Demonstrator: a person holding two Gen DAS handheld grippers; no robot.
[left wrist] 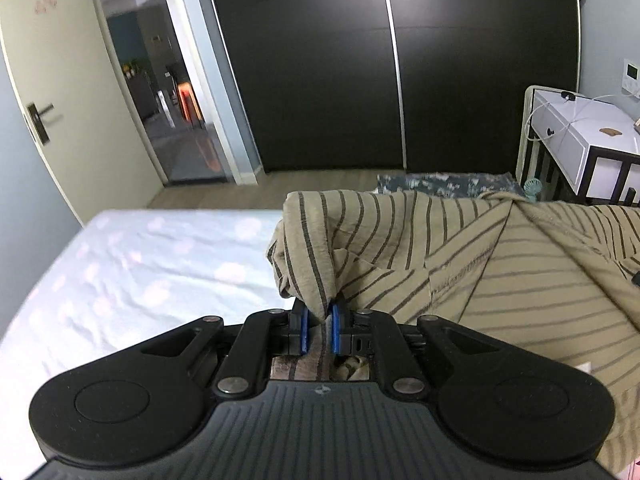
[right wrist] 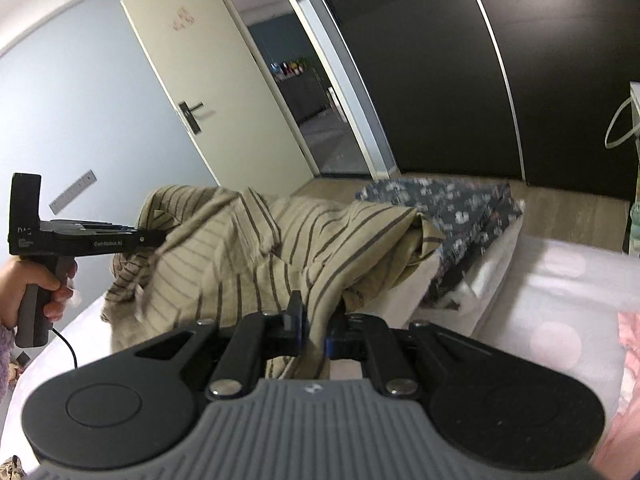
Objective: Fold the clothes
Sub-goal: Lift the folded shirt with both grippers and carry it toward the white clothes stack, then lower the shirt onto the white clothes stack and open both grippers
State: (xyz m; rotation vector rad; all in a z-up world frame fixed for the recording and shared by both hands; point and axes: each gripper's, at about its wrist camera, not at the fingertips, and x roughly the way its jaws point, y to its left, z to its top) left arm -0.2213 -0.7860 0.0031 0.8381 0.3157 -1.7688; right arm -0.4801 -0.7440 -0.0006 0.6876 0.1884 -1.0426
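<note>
A tan garment with thin dark stripes [left wrist: 500,256] hangs stretched between both grippers above the bed. My left gripper [left wrist: 320,326] is shut on a bunched corner of it, the cloth pinched between the blue pads. In the right wrist view the same striped garment [right wrist: 248,252] drapes across the middle, and my right gripper [right wrist: 314,330] is shut on another edge of it. At the left of that view the left gripper's black body [right wrist: 86,240] shows, held by a person's hand [right wrist: 38,280], with its tips buried in the cloth.
The bed [left wrist: 132,264] has a pale sheet with faint pink dots. A dark floral cloth [right wrist: 448,216] lies at its far edge. A pink item [right wrist: 628,364] lies on the right. Black wardrobe doors [left wrist: 384,92], an open doorway and a white side table [left wrist: 584,136] stand behind.
</note>
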